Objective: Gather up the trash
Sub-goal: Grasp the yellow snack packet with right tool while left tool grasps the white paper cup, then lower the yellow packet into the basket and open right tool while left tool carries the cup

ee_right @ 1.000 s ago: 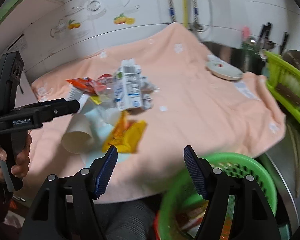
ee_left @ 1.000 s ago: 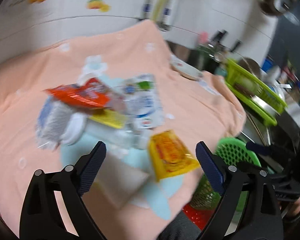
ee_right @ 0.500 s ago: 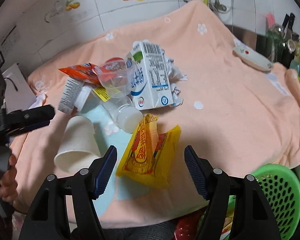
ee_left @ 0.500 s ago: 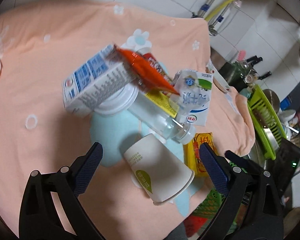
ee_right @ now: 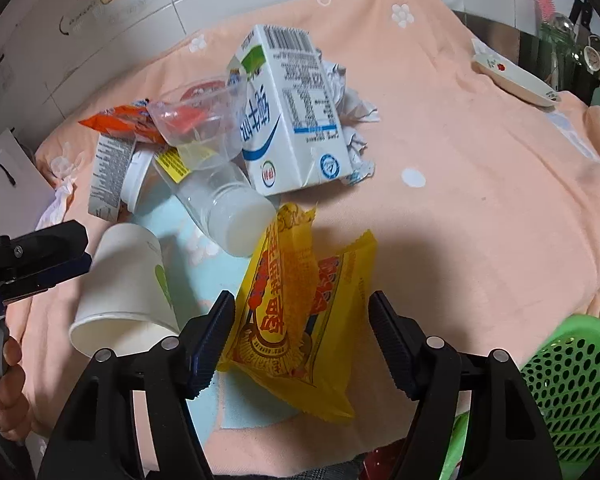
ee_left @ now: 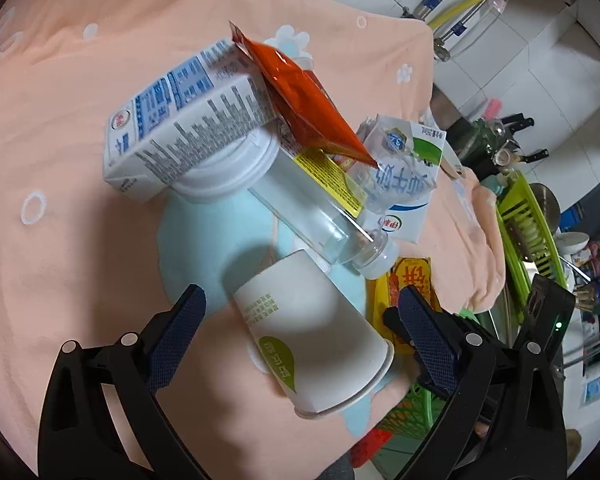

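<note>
A peach cloth (ee_right: 480,208) covers the table, litter heaped mid-cloth toward its near edge. A green basket (ee_right: 572,380) sits below the near right corner. A milk carton (ee_right: 296,128) lies farthest back, and a paper cup (ee_left: 312,332) lies on its side between the wide-open, empty left gripper (ee_left: 300,332). The right gripper (ee_right: 300,340), equally spread and empty, straddles a yellow wrapper (ee_right: 300,316) at the near edge.

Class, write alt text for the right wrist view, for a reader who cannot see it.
An open right gripper hovers over a yellow snack wrapper on a peach cloth. Behind lie a milk carton, a clear bottle and a tipped paper cup; a green basket sits at lower right.
</note>
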Demonstrator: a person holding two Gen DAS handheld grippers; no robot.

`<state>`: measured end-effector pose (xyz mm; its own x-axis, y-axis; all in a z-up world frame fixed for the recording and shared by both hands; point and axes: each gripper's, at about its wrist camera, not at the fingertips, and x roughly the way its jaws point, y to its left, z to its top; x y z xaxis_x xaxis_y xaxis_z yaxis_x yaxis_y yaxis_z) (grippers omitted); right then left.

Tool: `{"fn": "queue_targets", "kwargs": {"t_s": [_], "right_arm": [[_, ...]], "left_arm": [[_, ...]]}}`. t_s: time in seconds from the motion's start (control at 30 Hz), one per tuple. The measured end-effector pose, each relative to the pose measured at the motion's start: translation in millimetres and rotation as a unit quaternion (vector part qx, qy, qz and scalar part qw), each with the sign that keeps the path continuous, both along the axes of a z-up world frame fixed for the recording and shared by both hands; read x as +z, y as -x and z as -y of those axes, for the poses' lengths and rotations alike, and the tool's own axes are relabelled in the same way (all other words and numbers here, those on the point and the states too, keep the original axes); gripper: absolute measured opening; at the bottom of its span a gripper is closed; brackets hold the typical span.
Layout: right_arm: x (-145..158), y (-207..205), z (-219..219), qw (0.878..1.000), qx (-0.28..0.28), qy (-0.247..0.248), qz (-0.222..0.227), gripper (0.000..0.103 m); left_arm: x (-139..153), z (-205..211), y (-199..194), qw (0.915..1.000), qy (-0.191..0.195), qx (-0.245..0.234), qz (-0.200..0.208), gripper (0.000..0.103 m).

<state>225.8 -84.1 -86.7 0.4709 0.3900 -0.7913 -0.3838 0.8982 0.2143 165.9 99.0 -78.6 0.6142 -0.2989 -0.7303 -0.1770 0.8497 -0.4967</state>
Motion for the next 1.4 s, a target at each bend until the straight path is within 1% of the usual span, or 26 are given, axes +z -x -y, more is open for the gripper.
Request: {"fn": "queue_targets", "kwargs": {"t_s": [0.1, 0.13, 0.17, 0.2, 0.27, 0.3, 0.37, 0.47, 0.57, 0.63, 0.7, 0.73, 0.93, 1.1, 1.23, 1.4], "right_arm": [[-2, 2, -2, 1.0, 0.003, -0.003, 0.0, 0.057], [-2, 2, -1, 1.0, 0.005, -0.008, -0.002, 0.051], [-2, 3, -1, 1.0, 0.006, -0.011, -0.003, 0.047], [-1, 3, -1, 1.0, 0.007, -0.014, -0.003, 0.046], [1, 6, -2, 1.0, 0.01, -0.014, 0.002, 0.038], [2, 8, -2, 1.0, 0.011, -0.015, 0.005, 0.037], [5, 12, -2, 1.0, 0.012, -0.016, 0.013, 0.03], [8, 17, 2, 0.999, 0.014, -0.026, 0.018, 0.025], [13, 23, 6, 0.999, 0.014, -0.037, 0.024, 0.023], [17, 27, 10, 0.999, 0.014, -0.042, 0.03, 0.02], [20, 31, 14, 0.998, 0.011, -0.047, 0.034, 0.018], [22, 32, 16, 0.998, 0.011, -0.05, 0.035, 0.017], [29, 40, 25, 0.997, 0.001, -0.061, 0.044, 0.014], [37, 51, 40, 0.996, -0.011, -0.07, 0.055, 0.013], [44, 61, 58, 0.995, -0.027, -0.067, 0.067, 0.013], [49, 75, 85, 0.994, -0.052, -0.054, 0.079, 0.013]], "left_arm": [[-3, 4, -3, 1.0, 0.001, -0.001, -0.006, 0.095], [-4, 5, -4, 0.9999, 0.004, -0.001, -0.01, 0.095], [-5, 5, -4, 0.9999, 0.008, -0.002, -0.011, 0.095], [-7, 7, -6, 0.9998, 0.012, -0.002, -0.014, 0.095], [-9, 8, -7, 0.9998, 0.013, 0.001, -0.018, 0.095], [-11, 9, -8, 0.9997, 0.015, 0.002, -0.021, 0.095], [-15, 10, -11, 0.9993, 0.025, 0.003, -0.028, 0.095], [-19, 12, -13, 0.9989, 0.033, 0.003, -0.033, 0.095], [-25, 15, -14, 0.9982, 0.047, 0.0, -0.037, 0.093], [-27, 17, -15, 0.9979, 0.05, -0.001, -0.04, 0.088], [-30, 18, -15, 0.9975, 0.058, -0.005, -0.042, 0.077], [-30, 19, -15, 0.9973, 0.06, -0.007, -0.042, 0.074], [-28, 22, -10, 0.9982, 0.049, -0.012, -0.032, 0.072], [-20, 27, -4, 0.9981, 0.052, -0.03, -0.017, 0.063], [-14, 37, -2, 0.9984, 0.035, -0.044, -0.004, 0.062], [-7, 47, 0, 0.9974, 0.039, -0.061, 0.005, 0.062]]}}
